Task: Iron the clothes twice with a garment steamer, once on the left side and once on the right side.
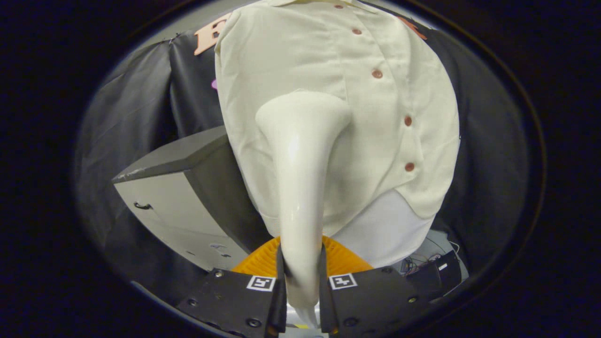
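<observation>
My gripper [303,286] sits at the bottom centre of the frame: two flat, blocky finger plates, one either side of a narrow gap. I see a small square black-and-white fiducial tag on the inner top corner of each plate, left one [261,283], right one [342,281]. Round screw heads dot the plates: near the outer corners and along the lower edges, e.g. [254,322]. Thin upright pads line the inner faces. Plate tops look matte, edges angular.
</observation>
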Motion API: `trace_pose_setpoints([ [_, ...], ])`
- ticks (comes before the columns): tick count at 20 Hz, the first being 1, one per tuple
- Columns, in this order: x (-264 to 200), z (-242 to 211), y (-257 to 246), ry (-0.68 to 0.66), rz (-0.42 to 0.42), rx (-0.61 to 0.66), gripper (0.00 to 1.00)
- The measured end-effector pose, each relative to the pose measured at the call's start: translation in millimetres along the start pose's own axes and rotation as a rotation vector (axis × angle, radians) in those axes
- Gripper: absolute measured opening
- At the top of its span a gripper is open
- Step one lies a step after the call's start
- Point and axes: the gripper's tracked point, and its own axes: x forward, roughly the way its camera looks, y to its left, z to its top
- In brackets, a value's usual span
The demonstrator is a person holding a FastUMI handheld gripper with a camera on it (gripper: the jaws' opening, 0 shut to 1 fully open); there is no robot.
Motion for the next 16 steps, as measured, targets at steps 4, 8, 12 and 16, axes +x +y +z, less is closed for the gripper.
trace_pose_setpoints([
  [4, 15.4, -46.9, 0.0, 0.063, 0.002, 0.018, 0.28],
  [8, 28.9, -88.0, -2.5, 0.111, -0.007, 0.021, 0.28],
  [12, 35.6, -116.3, -0.7, 0.143, -0.018, 0.031, 0.28],
  [16, 28.6, -125.7, 0.8, 0.169, -0.029, 0.039, 0.26],
])
